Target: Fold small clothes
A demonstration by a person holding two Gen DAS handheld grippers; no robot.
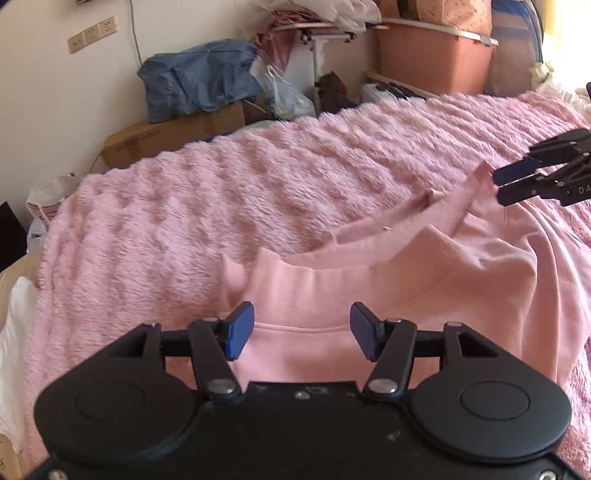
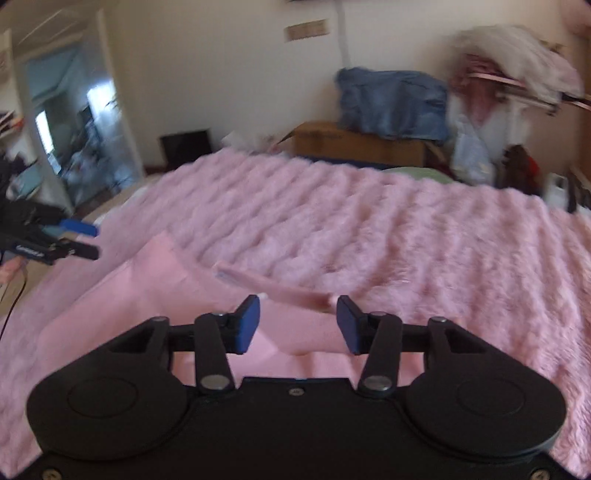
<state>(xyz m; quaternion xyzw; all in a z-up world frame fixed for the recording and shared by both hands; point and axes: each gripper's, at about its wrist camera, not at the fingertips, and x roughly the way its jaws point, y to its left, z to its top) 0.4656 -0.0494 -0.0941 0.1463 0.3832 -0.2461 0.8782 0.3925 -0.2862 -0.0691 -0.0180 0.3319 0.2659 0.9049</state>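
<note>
A pink sweatshirt (image 1: 388,291) with a ribbed collar (image 1: 399,225) lies on a fuzzy pink blanket (image 1: 221,192) that covers the bed. My left gripper (image 1: 302,328) hovers just above the garment's near edge, its blue pads apart with nothing between them. My right gripper (image 1: 504,184) shows at the right edge, close to the raised end of the collar. In the right wrist view my right gripper (image 2: 298,323) stands open over the sweatshirt (image 2: 147,291). A blurred pink strip of fabric (image 2: 273,286) lies loose just ahead of its tips. My left gripper (image 2: 86,240) shows at the far left.
Beyond the bed's far edge stand a cardboard box (image 1: 173,136) with a blue bag (image 1: 199,81) on it, a plastic bag (image 1: 284,92), a rack with clothes (image 1: 314,33) and a pink storage bin (image 1: 432,59). A doorway (image 2: 70,122) opens at the left.
</note>
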